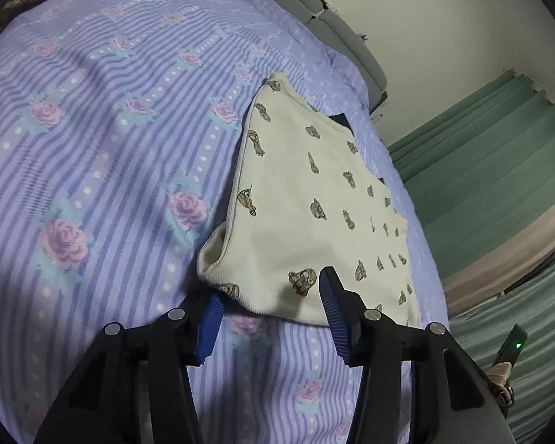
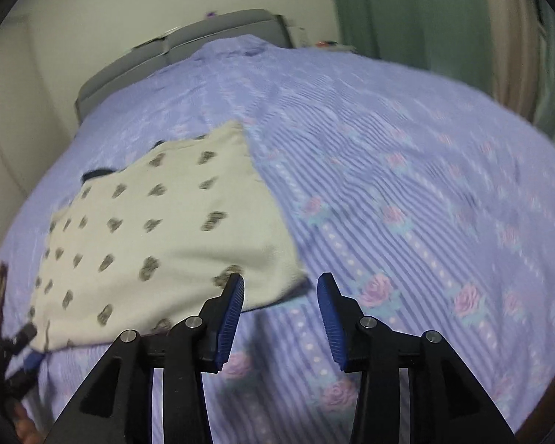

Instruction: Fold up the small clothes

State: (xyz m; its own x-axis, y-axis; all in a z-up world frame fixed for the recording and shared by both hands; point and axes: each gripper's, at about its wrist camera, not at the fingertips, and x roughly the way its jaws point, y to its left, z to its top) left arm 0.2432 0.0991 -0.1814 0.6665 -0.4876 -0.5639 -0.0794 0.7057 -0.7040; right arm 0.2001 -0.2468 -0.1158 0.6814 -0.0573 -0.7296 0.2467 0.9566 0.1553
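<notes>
Beside garment [image 1: 314,199] edge, bare bedspread [image 1: 92,148]

Dim indoor light, cool violet cast. Left wrist view sharp, soft shadows on bedsheet [image 1: 92,148] toward 9 o'clock. Right wrist view motion-blurred, garment [image 2: 148,229] print smeared. Heavy fisheye bulge, dark vignette in corners.

Two close wrist views, angled down, perhaps from opposite sides, over one cream garment [image 1: 314,199].

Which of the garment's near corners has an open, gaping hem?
The corner by the left gripper: its hem gapes open, showing the inside. The corner by the right gripper lies flat.
</notes>
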